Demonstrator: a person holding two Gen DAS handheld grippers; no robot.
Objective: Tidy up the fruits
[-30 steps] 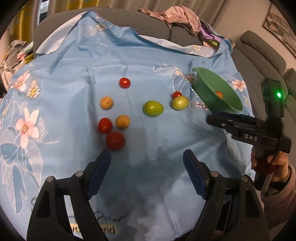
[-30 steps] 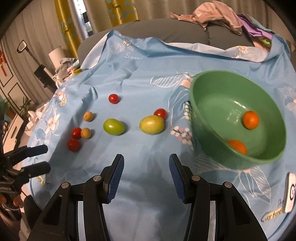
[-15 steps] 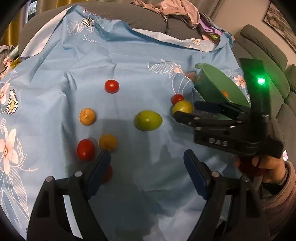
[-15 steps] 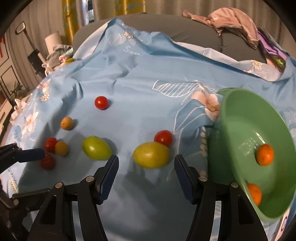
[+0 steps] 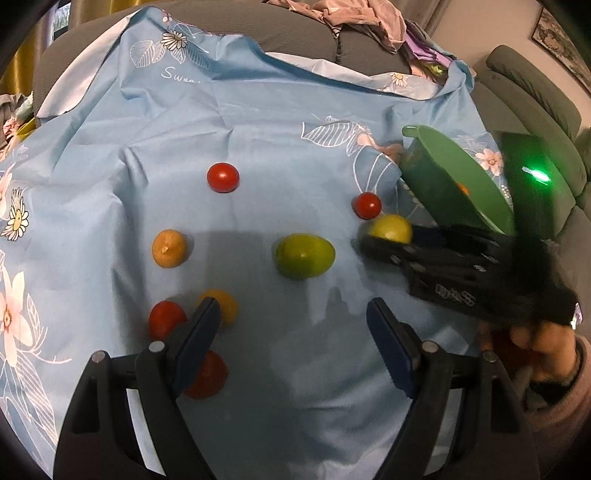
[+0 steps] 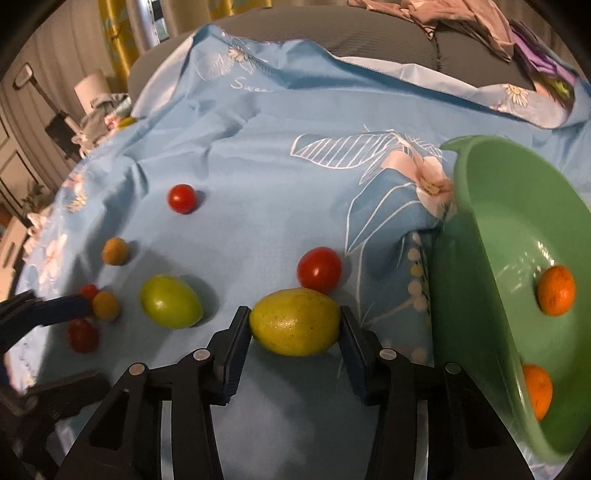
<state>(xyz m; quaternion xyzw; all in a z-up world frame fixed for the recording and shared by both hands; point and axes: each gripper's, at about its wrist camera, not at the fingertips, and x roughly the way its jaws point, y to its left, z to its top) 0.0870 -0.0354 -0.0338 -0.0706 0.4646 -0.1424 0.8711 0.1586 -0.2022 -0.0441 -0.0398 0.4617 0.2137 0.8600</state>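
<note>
Fruits lie on a blue flowered cloth [image 5: 258,122]. My right gripper [image 6: 293,328] is open, its pads on either side of a yellow-green fruit [image 6: 294,322], which also shows in the left wrist view [image 5: 392,228]. A red tomato [image 6: 319,269] sits just behind it. A green bowl [image 6: 517,206] at the right holds two orange fruits [image 6: 556,290]. My left gripper [image 5: 295,332] is open and empty, hovering in front of a green fruit [image 5: 304,255]. Small red and orange fruits [image 5: 169,248] lie to the left.
A grey sofa [image 5: 535,96] with piled clothes [image 5: 354,14] stands behind the cloth. A red tomato [image 5: 222,177] lies farther back. One red fruit [image 5: 207,374] is partly hidden under my left finger.
My right gripper has moved forward and down until its pads flank the yellow-green fruit. My left gripper has moved forward toward the green fruit.
</note>
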